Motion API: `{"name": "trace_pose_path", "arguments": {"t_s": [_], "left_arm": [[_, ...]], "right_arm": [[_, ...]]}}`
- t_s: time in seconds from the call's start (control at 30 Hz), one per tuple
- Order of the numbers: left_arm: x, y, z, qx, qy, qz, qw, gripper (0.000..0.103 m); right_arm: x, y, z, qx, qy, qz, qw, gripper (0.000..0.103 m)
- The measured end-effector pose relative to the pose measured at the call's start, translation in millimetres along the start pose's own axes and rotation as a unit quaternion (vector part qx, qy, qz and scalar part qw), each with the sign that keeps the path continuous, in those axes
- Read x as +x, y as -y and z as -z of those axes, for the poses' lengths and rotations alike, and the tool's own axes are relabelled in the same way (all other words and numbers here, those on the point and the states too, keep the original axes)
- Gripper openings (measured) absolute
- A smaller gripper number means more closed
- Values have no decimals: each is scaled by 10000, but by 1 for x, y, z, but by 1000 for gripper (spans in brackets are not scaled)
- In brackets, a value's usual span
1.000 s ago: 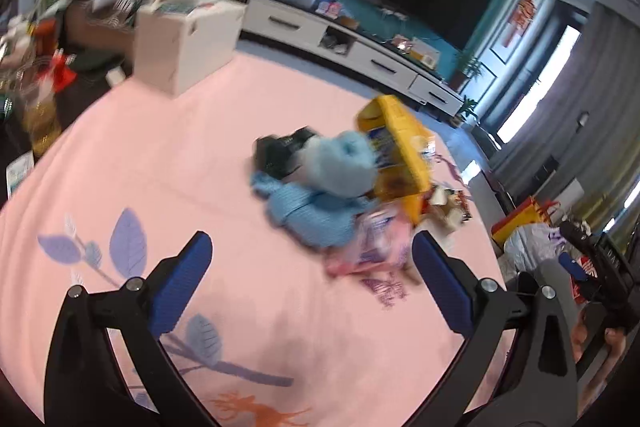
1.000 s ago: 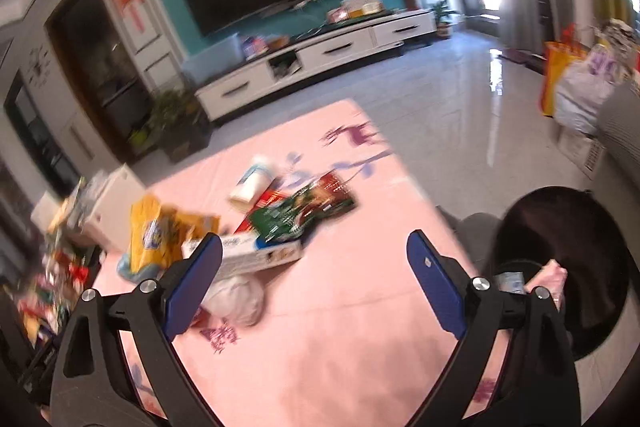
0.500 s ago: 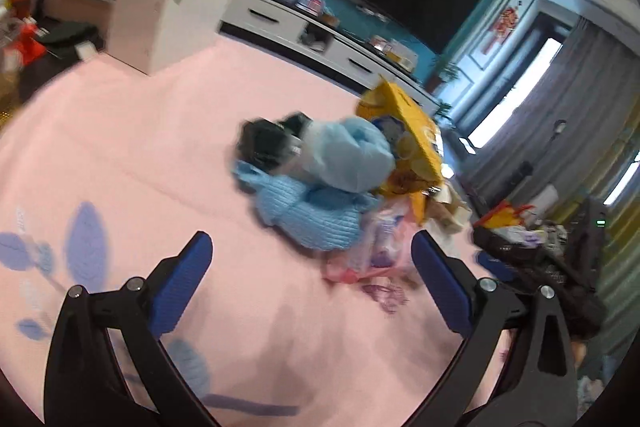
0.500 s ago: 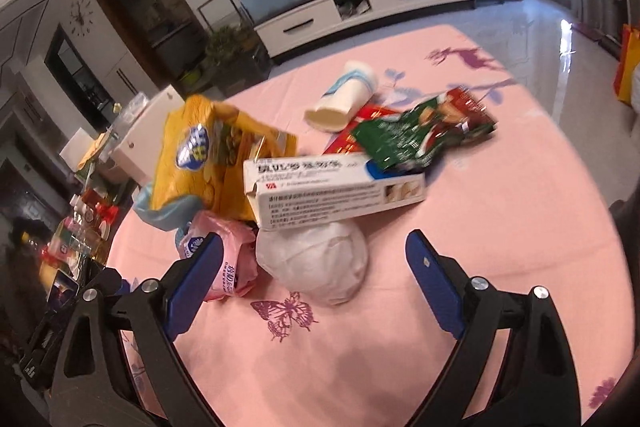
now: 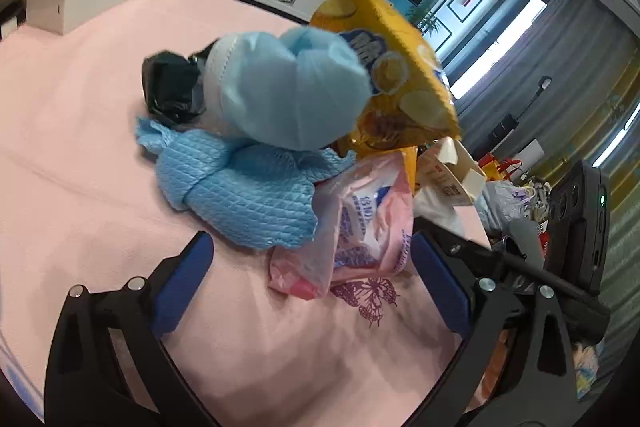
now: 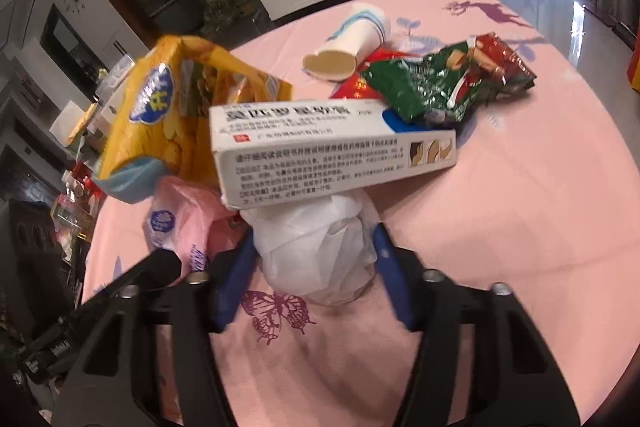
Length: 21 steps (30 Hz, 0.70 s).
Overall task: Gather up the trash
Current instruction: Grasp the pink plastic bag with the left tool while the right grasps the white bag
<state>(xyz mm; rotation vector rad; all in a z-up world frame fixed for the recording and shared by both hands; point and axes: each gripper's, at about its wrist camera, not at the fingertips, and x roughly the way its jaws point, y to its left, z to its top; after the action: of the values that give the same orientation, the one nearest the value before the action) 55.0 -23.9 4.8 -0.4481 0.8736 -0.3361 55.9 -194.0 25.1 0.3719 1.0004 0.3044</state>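
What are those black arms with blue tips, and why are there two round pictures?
A person holds a grabbing tool in each hand, and each carries a camera, so you get one round picture per hand. Both look at trash on a pink cloth. The left tool is open, near a pink plastic bag, a blue cloth and a yellow chip bag. The right tool has just been closing, and its blue fingers now squeeze a white paper wad. Behind it lie a white box, a green wrapper and a paper cup.
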Motion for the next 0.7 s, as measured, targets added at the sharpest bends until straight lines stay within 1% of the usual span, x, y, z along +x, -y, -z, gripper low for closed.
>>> {"name": "trace_pose_path", "arguments": {"t_s": [0.03,0.07,0.1,0.17,0.2,0.23,0.27,0.3,0.33,0.37,0.43,0.5,0.6,0.7], "left_arm": [[3,-1,-1,-52,-32,62,10000,96],[6,-1,-1,-72,-32,88,9999,93],[6,-1,-2,-55,17,74,10000,90],[10,-1,-1,-61,-20,198,9998,84],[7,1,1,-53,8,205,9998,80],[9,2,3,-57,-60,324,9994,77],[12,3,4,-88,-160,497,9986,67],[15,3,5,-127,-228,623,9977,61],[17,4,7,-198,-281,701,9969,60],[17,5,8,-208,-239,674,9972,59],[17,10,11,-112,-210,609,9979,57],[14,15,13,-82,-185,567,9982,55],[6,21,19,-145,-151,561,9982,54],[-9,24,22,-257,-164,464,9985,54]], "right_arm": [[1,0,1,-5,-11,15,10000,46],[1,1,1,-14,-10,25,10000,41],[1,1,1,-29,-14,16,10000,39],[-1,0,1,-67,-38,-12,10000,33],[-2,0,0,-86,-37,-31,10000,32],[-4,-1,0,-103,-36,-65,9999,30],[-4,-2,1,-116,-59,-104,9999,28],[-4,-3,1,-128,-84,-130,9998,27],[-4,-5,1,-150,-101,-146,9997,26],[-5,-6,2,-184,-104,-136,9997,26],[-10,-11,5,-323,-88,101,9994,26],[-17,-13,9,-352,-94,46,9993,26],[-29,-16,14,-418,-103,63,9991,25],[-43,-18,16,-419,-81,27,9991,25]]}}
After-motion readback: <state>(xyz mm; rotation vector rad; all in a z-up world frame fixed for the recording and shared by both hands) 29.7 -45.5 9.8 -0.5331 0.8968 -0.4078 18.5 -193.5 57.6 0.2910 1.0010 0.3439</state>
